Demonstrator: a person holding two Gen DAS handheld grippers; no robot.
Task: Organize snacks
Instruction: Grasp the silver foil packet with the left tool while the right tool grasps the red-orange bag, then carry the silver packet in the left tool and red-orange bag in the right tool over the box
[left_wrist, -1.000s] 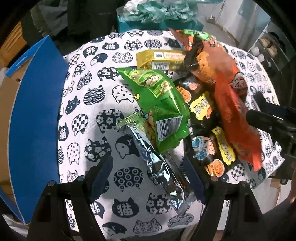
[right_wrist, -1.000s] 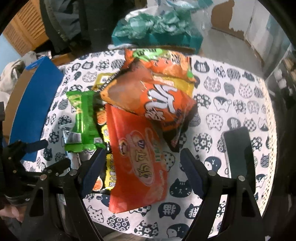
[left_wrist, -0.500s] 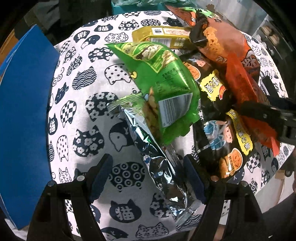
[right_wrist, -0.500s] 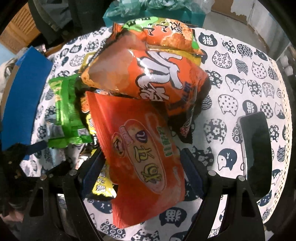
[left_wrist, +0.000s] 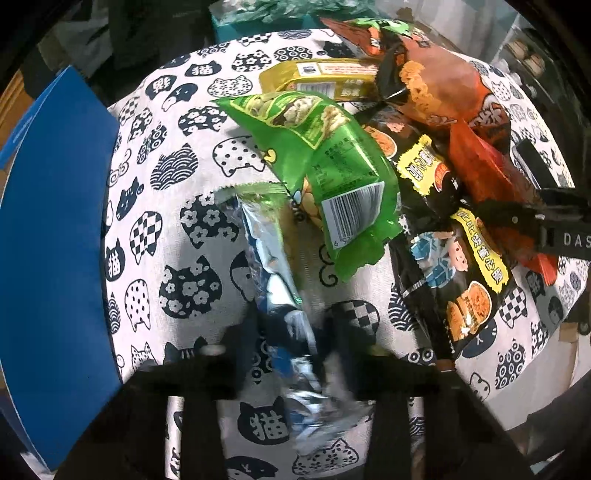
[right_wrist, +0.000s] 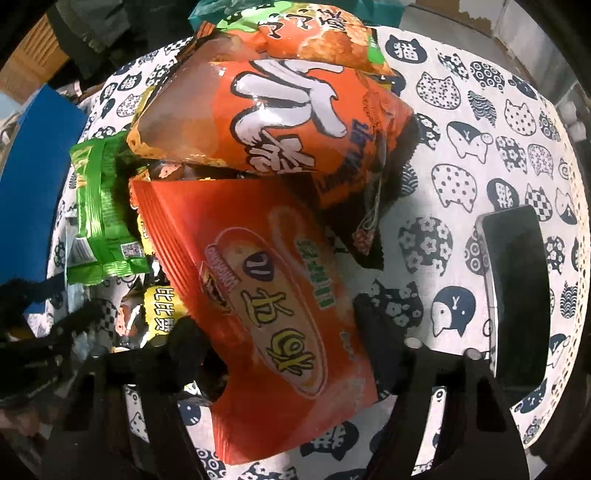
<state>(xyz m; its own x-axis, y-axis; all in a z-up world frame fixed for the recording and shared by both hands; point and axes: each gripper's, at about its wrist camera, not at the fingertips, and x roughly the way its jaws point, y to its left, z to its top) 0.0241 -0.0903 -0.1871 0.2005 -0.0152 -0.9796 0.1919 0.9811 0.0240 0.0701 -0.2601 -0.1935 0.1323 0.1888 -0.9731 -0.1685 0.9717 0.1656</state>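
Note:
A heap of snack bags lies on a cat-print tablecloth (left_wrist: 177, 206). My left gripper (left_wrist: 291, 332) points down, its jaws closing on the lower end of a crumpled silver foil bag (left_wrist: 269, 236), which looks pinched between them. A green bag (left_wrist: 332, 166) rests partly on the foil bag. My right gripper (right_wrist: 284, 339) is closing around a flat orange-red packet (right_wrist: 266, 280), with both fingers against its side edges. Behind that packet a big orange bag (right_wrist: 280, 118) lies on the pile. The right gripper (left_wrist: 535, 221) also shows in the left wrist view, over the black-and-yellow bag (left_wrist: 469, 280).
A blue box flap (left_wrist: 55, 240) stands along the table's left side. A yellow pack (left_wrist: 325, 79) lies at the back of the heap. A dark phone (right_wrist: 513, 291) lies on the cloth to the right of the heap. Teal clutter sits beyond the table.
Both grippers came down closer to the heap. The left jaws have drawn in onto the silver foil bag, and the right jaws have narrowed against the orange-red packet.

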